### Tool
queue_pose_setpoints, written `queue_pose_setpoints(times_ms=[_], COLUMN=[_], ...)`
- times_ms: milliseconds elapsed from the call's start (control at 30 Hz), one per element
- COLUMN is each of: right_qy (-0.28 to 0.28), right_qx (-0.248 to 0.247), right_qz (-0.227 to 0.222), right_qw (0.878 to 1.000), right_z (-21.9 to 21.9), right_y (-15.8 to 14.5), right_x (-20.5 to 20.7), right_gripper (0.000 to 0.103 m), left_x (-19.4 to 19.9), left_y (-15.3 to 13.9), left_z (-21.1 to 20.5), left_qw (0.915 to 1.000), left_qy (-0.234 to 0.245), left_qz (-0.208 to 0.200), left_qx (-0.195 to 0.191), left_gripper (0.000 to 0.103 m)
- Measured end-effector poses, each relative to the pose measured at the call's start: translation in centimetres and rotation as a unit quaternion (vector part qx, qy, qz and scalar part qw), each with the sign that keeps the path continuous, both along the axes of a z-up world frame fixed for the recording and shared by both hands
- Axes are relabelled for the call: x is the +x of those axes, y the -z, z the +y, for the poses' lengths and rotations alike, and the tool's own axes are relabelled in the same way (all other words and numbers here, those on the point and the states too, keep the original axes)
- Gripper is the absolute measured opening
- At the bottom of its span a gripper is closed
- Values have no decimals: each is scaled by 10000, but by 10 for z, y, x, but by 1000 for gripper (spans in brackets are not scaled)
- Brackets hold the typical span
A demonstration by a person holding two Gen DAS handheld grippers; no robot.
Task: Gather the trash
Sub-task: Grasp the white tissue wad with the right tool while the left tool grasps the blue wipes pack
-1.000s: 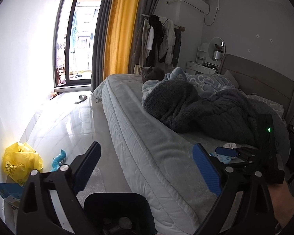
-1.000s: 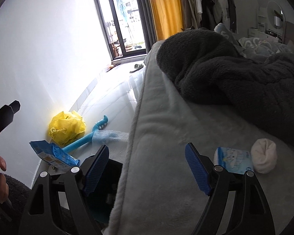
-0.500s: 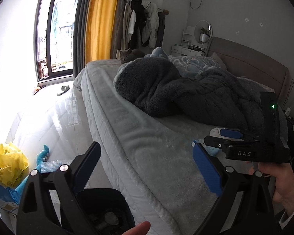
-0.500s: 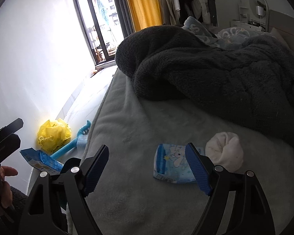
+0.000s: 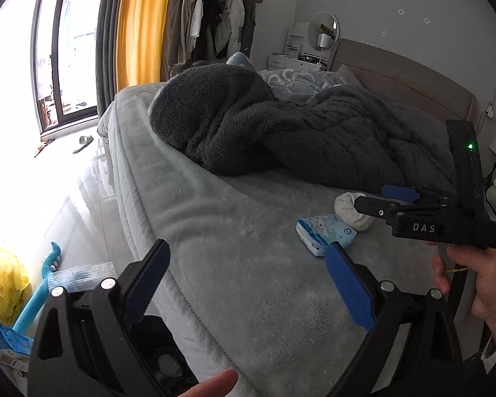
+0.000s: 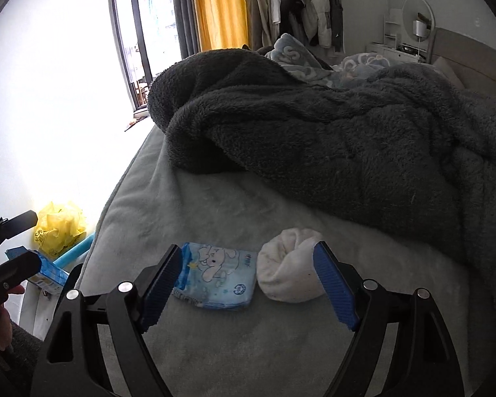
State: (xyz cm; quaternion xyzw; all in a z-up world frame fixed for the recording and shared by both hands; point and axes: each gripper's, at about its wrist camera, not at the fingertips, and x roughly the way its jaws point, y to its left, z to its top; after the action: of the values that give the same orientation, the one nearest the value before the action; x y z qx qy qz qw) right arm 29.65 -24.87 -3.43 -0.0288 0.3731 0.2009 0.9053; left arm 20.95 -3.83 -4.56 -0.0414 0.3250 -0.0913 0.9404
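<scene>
My right claw is wide open over one tissue pack and one white sock ball; the dark blanket bunches at 12 o'clock.

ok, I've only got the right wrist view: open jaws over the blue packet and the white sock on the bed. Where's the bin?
Observer: The left wrist view shows it. A black bin stands on the floor against the side of the bed.
Operator: Anything in it?
Observer: Yes, a pale crumpled piece lies at the bottom. I can't tell what it is.
Operator: Any floor trash hidden from me?
Observer: A sheet of bubble wrap lies on the floor beside the blue toy, close to the bed.
</scene>
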Motion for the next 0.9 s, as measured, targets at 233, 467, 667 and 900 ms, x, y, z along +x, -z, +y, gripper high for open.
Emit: queue_pose_setpoints(times_ms=[233, 467, 667, 900], right_qy=[120, 414, 425, 447], right_qx=[85, 242, 530, 775], right_qz=[43, 135, 401, 935], right_qw=[9999, 9988, 9969, 9916], right_z=[-12, -36, -45, -47], right_y=[2, 5, 15, 35], right_x=[10, 23, 33, 51], right_gripper=[83, 87, 87, 72], left_x=[13, 24, 35, 50], left_y=[11, 19, 28, 42], left_z=[-20, -40, -63, -86], left_qw=[9997, 9986, 9965, 9934], left_qy=[170, 443, 718, 957], left_qz=[150, 294, 423, 635], left_qx=[-30, -59, -28, 52], left_gripper=[96, 96, 96, 96])
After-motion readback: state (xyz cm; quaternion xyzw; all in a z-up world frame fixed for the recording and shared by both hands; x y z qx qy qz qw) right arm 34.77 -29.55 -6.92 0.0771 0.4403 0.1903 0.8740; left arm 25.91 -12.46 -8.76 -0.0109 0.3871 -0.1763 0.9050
